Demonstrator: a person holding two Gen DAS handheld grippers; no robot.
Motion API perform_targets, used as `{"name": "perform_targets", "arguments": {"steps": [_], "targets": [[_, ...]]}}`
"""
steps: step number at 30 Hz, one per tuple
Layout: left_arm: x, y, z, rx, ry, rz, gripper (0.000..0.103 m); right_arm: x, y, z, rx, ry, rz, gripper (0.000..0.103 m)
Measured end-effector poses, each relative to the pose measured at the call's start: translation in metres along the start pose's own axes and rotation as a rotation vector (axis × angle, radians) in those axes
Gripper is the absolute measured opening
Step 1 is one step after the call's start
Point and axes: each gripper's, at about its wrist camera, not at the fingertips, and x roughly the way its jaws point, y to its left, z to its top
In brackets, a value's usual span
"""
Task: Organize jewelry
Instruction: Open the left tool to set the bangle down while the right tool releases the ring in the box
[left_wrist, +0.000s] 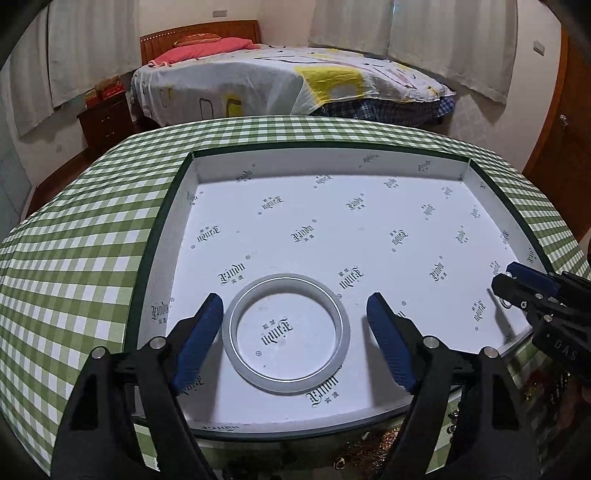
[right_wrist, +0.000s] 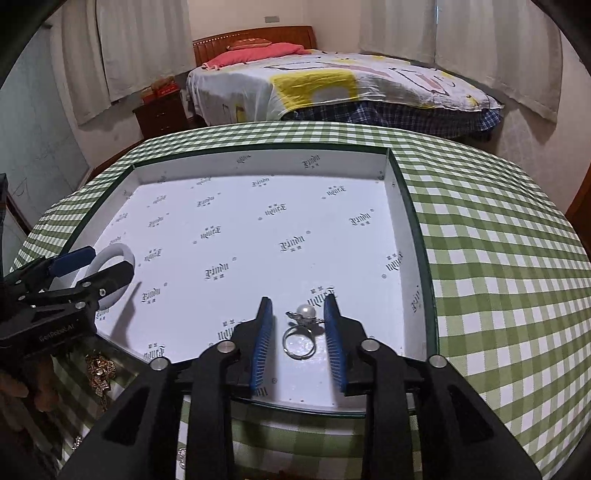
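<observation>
A white bangle (left_wrist: 286, 384) lies flat on the floor of a shallow white-lined box (left_wrist: 184, 192) with a dark green rim. My left gripper (left_wrist: 294, 299) stands open around it, a blue pad on each side with a gap to the bangle. In the right wrist view a silver ring with a pearl (right_wrist: 300, 332) lies on the box (right_wrist: 397, 206) floor near its front right corner. My right gripper (right_wrist: 298, 300) straddles it, open, with the pads not pressing on it. The left gripper (right_wrist: 92, 264) and bangle (right_wrist: 114, 254) show at the far left there.
The box sits on a table with a green checked cloth (left_wrist: 74, 258). Gold jewelry (right_wrist: 99, 369) lies on the cloth in front of the box, also seen as gold pieces (left_wrist: 369, 443). The right gripper (left_wrist: 513, 277) enters at the right edge. A bed (left_wrist: 277, 81) stands behind.
</observation>
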Motion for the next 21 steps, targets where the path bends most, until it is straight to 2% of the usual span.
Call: {"name": "perform_targets", "arguments": {"steps": [13, 21], "targets": [[-0.007, -0.001, 0.002, -0.002, -0.020, 0.000, 0.080, -0.007, 0.004, 0.002, 0.002, -0.029, -0.005, 0.042], [-0.052, -0.003, 0.001, -0.001, -0.107, 0.022, 0.080, -0.045, 0.016, 0.003, -0.014, -0.094, -0.022, 0.042]]}}
